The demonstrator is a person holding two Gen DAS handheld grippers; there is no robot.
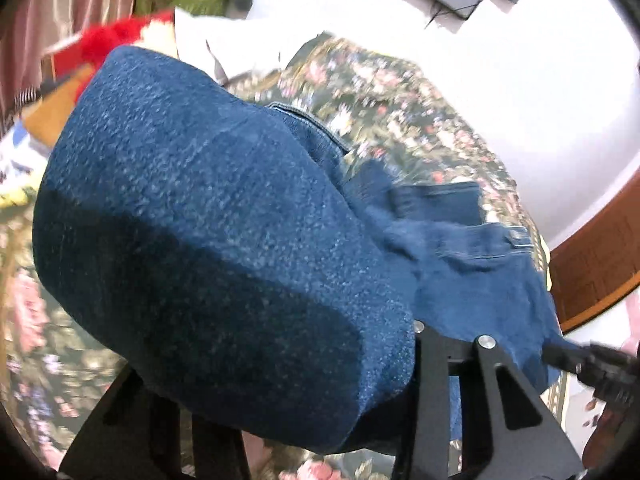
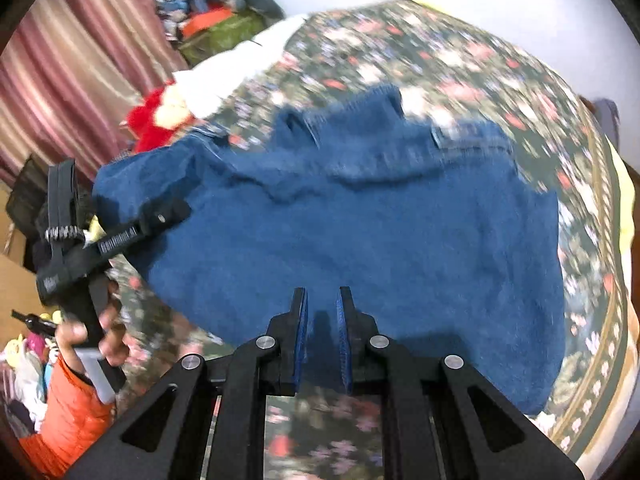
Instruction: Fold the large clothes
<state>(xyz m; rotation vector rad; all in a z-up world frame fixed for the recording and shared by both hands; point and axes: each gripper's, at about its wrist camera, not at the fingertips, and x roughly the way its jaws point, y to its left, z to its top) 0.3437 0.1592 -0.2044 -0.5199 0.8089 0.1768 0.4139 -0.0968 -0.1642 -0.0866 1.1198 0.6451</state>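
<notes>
The right gripper [image 2: 323,340] has its blue-padded fingers [image 2: 301,332] drawn close together, pinching the near edge of the blue denim garment [image 2: 360,220]. From there the denim spreads toward twelve o'clock over the floral bedspread [image 2: 460,52], a belt-looped waistband lying at its far side.

At nine o'clock in the right wrist view, the left gripper [image 2: 166,212] clamps the garment's left edge, held by a hand [image 2: 108,336] in an orange sleeve [image 2: 68,408]. Seen from the left wrist, a bulging fold of the denim [image 1: 200,220] hangs over that gripper and hides its fingertips.

Beyond the bed, at eleven o'clock, sit a red plush toy [image 2: 154,120], a white pillow [image 2: 240,68] and striped curtains [image 2: 80,52].
</notes>
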